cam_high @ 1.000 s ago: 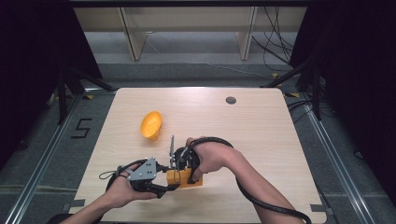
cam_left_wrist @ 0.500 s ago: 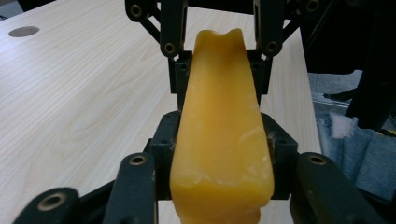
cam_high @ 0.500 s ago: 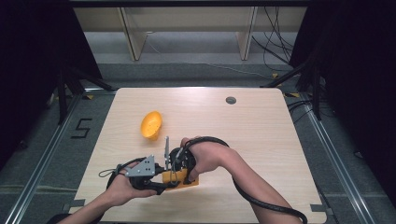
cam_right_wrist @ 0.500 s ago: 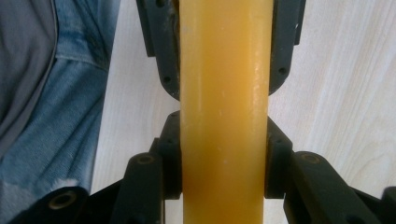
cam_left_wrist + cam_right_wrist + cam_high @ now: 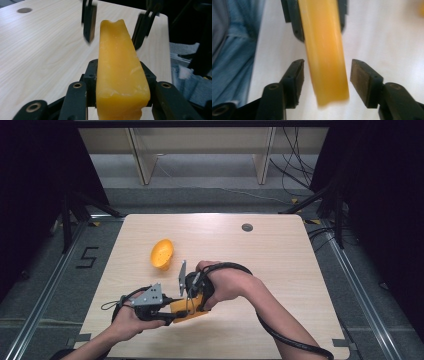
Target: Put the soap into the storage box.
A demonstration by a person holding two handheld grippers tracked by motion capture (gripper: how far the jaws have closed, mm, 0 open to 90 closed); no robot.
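A long yellow-orange block [image 5: 120, 67] lies level above the near edge of the table, and my left gripper [image 5: 120, 75] is shut on its near end. In the high view the left gripper [image 5: 170, 309] points right with the block [image 5: 192, 314] sticking out of it. My right gripper [image 5: 327, 77] comes down over the block's free end [image 5: 325, 57] with its jaws open, one black pad [image 5: 295, 75] on each side and a gap to both. Its two fingers [image 5: 89, 23] stand either side of the block's far end.
A hollow orange shell [image 5: 162, 254] lies on the wooden table [image 5: 280, 270] left of centre, beyond both hands. A dark round hole [image 5: 247, 227] sits near the table's far edge. Blue cloth [image 5: 234, 50] shows past the near edge.
The right hand has shifted slightly left toward the left gripper, over the block. The left gripper still holds the block in about the same place.
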